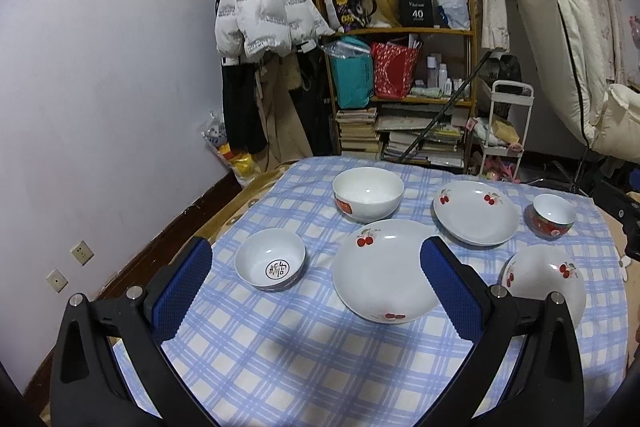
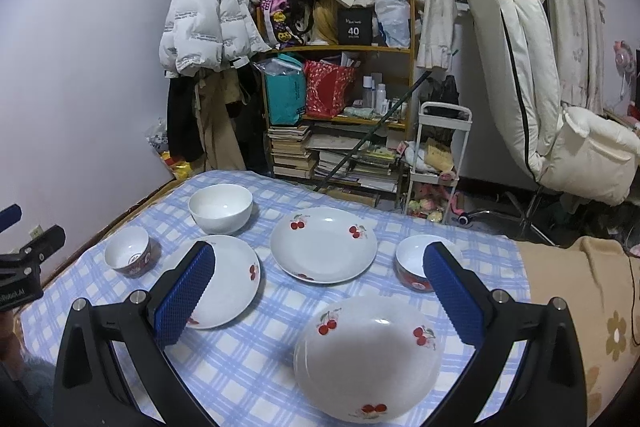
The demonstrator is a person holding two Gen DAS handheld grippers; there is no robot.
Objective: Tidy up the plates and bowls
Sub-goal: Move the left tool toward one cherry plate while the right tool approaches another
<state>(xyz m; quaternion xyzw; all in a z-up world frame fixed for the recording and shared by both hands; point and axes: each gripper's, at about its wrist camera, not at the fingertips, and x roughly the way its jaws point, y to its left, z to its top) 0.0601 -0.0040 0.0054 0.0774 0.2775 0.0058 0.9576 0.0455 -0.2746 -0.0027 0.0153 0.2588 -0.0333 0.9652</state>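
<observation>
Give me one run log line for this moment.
left gripper: open, empty | right gripper: open, empty | plates: three, unstacked | bowls: three, apart

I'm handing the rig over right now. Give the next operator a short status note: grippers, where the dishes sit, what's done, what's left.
Left gripper: open, empty, above the cloth.
Right gripper: open, empty.
On the blue checked tablecloth: three cherry plates, near, left and far; large white bowl at the back; small red-banded bowl on the left; another small bowl on the right.
Done: nothing stacked; every dish lies apart.
Left: stack the plates, nest the bowls. The near plate looks easiest for the right gripper.
</observation>
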